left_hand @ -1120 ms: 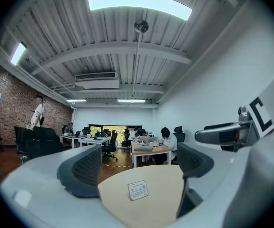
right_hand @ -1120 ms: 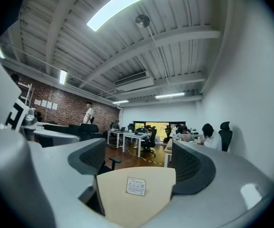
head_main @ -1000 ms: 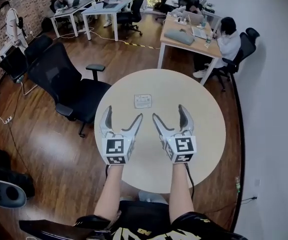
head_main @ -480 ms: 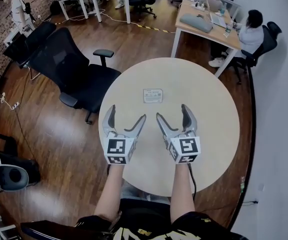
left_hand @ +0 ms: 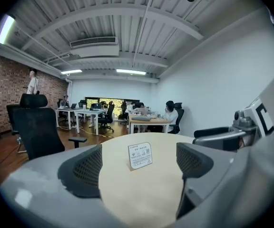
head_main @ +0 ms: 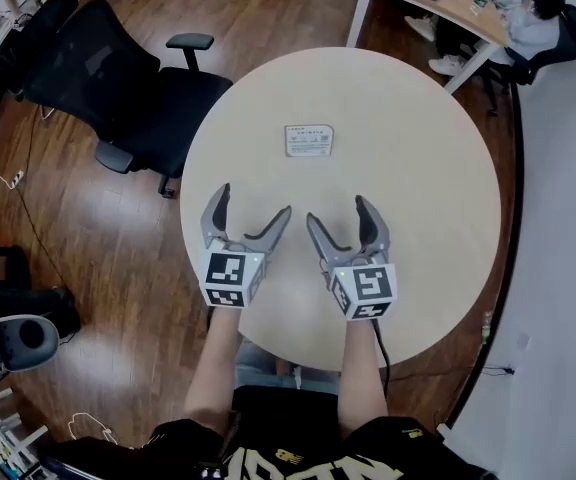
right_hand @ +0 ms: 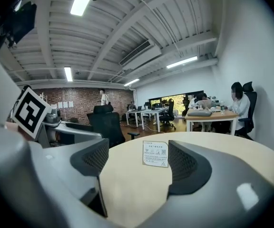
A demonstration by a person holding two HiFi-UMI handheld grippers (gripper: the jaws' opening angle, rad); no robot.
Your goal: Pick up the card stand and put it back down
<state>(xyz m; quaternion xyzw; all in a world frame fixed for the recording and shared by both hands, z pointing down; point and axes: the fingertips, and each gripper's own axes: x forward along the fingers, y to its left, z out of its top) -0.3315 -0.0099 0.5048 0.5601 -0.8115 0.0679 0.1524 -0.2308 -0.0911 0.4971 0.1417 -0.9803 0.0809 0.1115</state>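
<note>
- At centre of the head view, the card stand [head_main: 309, 139] stands on the round table [head_main: 438, 178], well in from the rim.
  - It now sits higher in the frame than a second ago, and the table fills more of the picture.
  - The left gripper [head_main: 252, 200] and right gripper [head_main: 336, 210] keep much the same spots in the lower middle. I judge that the camera shifted and no reach has begun, so the pick-up is still to start.
  - Both grippers hover side by side over the lower part of the tabletop, jaws spread wide and nothing in them.
  - Bare tabletop lies between them and the stand and all round it, so the way straight up the frame is free.
  - The black chair [head_main: 98, 68] at upper left is off the table's edge, well apart from the path.
- Left gripper view: the jaws are released, dark pads at left and right of the frame.
  - The stand [left_hand: 140, 156] is framed between them but far ahead, upright and leaning back a little, untouched.
- Right gripper view: the jaws are also released and empty.
  - The stand [right_hand: 155, 154] shows between them, nearer the right-hand pad in the frame, well ahead on open tabletop.
</note>
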